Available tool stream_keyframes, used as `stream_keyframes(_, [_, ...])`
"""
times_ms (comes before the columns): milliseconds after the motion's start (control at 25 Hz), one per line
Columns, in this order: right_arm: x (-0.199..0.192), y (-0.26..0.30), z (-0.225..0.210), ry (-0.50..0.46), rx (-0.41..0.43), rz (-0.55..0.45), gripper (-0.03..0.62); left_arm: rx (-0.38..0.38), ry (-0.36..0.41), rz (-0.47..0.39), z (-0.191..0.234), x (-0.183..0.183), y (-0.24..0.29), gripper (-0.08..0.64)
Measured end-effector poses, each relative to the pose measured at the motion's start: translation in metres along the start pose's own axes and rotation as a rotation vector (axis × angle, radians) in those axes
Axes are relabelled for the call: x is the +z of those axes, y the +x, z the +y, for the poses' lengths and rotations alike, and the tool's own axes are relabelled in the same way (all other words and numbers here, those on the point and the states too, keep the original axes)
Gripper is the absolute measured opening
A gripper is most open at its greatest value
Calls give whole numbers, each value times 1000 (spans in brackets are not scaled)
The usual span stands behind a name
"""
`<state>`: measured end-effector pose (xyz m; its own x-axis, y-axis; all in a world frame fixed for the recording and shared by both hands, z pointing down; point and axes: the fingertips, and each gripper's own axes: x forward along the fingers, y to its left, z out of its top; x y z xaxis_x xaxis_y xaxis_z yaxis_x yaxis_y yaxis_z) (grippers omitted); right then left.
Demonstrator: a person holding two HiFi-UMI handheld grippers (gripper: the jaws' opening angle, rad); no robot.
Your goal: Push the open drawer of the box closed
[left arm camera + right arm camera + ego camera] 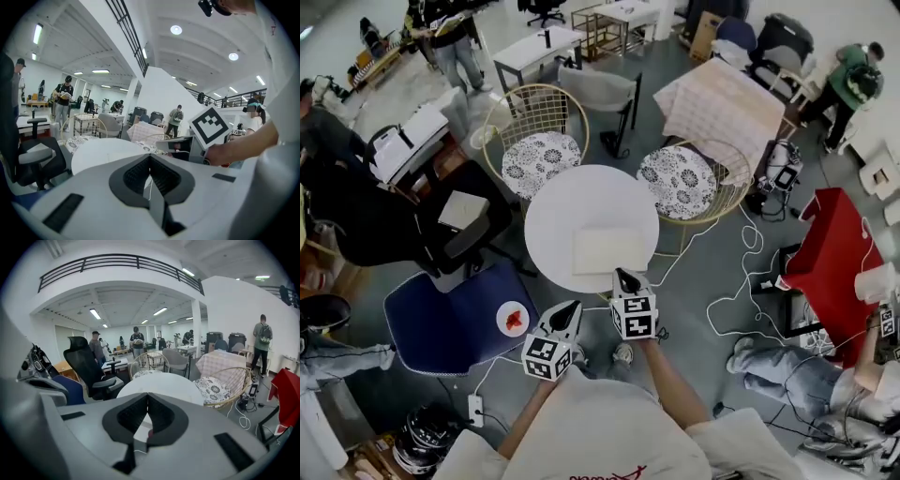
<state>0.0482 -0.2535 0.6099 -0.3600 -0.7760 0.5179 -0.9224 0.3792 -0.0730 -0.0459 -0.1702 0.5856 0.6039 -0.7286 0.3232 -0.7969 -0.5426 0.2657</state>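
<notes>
A flat white box (607, 248) lies on the near half of the round white table (572, 197); I cannot make out its drawer from above. Both grippers hang just off the table's near edge, short of the box. My left gripper (574, 306) is shut with nothing between its jaws, which meet in the left gripper view (150, 160). My right gripper (622, 276) is also shut and empty, with its tip at the table's rim close to the box. In the right gripper view its jaws (147, 397) touch, and the table (159, 383) lies straight ahead.
A blue chair (441, 323) at the near left carries a small plate of red food (513, 319). Two wicker chairs with patterned cushions (539, 150) (682, 181) stand behind the table, and a black office chair (459, 220) to its left. Cables (741, 281) run over the floor at right.
</notes>
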Motion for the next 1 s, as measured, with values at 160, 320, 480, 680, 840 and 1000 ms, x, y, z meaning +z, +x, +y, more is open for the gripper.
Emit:
stream_keyframes(160, [28, -22, 4, -38, 26, -67, 17, -5, 43, -52, -8, 34, 5, 12])
stream_keyframes(320, [49, -39, 6, -42, 42, -143, 17, -9, 76, -98, -12, 54, 8, 12])
stream_keyframes(480, [55, -51, 6, -37, 49, -171, 17, -22, 92, -114, -23, 60, 10, 12])
stream_keyframes(680, [52, -72, 10, -6, 68, -206, 17, -35, 92, -111, -38, 57, 12, 12])
stream_keyframes(840, [37, -102, 18, -21, 93, -226, 17, -38, 88, -101, -54, 47, 7, 12])
stream_keyframes(1000, [23, -133, 15, -57, 106, -226, 17, -26, 74, -100, -75, 40, 2, 12])
